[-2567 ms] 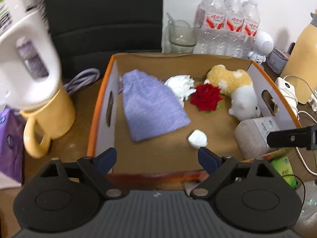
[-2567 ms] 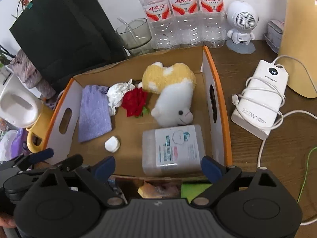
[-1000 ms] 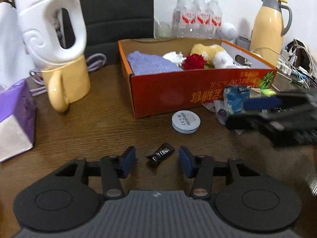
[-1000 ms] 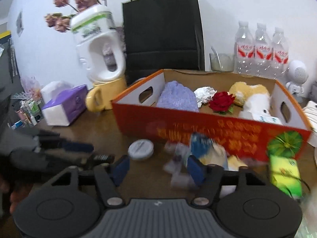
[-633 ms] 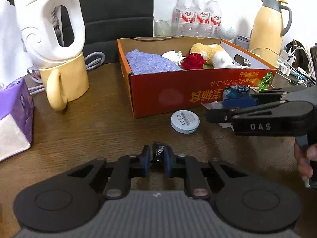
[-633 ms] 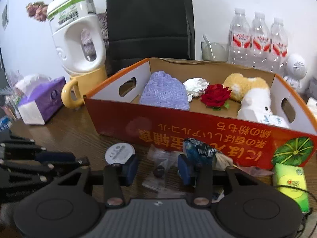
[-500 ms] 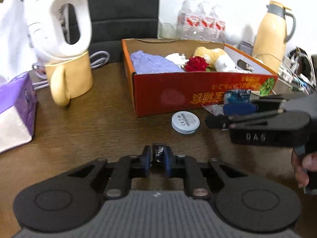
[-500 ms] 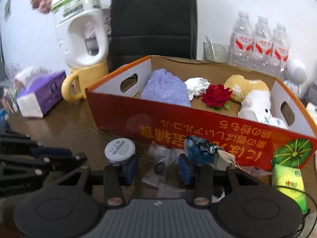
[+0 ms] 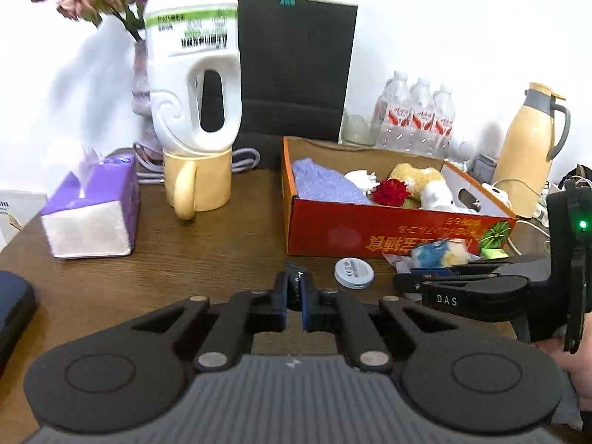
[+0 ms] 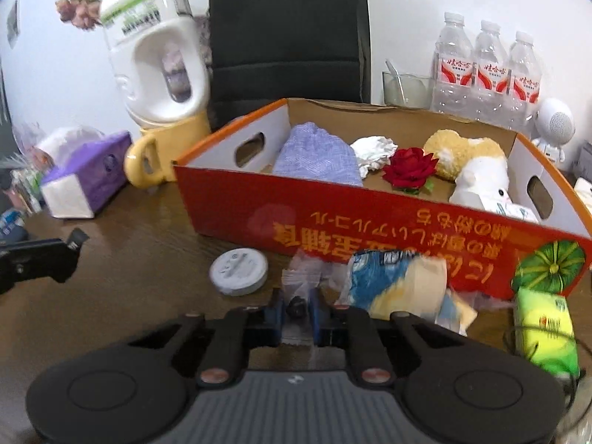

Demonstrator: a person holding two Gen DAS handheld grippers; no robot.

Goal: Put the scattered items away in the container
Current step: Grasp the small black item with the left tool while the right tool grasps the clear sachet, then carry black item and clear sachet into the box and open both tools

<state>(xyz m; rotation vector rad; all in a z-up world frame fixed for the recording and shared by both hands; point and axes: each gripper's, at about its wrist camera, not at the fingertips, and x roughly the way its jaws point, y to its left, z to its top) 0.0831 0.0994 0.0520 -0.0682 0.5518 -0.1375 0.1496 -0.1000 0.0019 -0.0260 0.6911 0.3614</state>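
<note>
My left gripper (image 9: 294,292) is raised off the wooden table, its jaws closing with a small black sachet (image 9: 296,275) pinched between the pads. In front of the orange cardboard box (image 10: 370,222), the jaws of my right gripper (image 10: 296,307) are closing on a clear plastic bag (image 10: 303,273), and the pads press it. A round white tin (image 10: 238,272), a blue and yellow packet (image 10: 396,285) and a green tissue pack (image 10: 544,329) lie by the box's front wall. Inside the box are a purple cloth (image 10: 314,155), a red rose (image 10: 409,166) and a plush toy (image 10: 466,162).
A yellow mug (image 9: 198,181) holding a white jug stands left of the box, with a purple tissue box (image 9: 92,214) further left. Water bottles (image 9: 418,118), a yellow thermos (image 9: 529,155) and a black bag (image 9: 296,74) line the back. A hand (image 9: 581,362) shows at the right edge.
My left gripper shut on the black sachet and lifted it off the table. My right gripper shut on the clear bag in front of the box.
</note>
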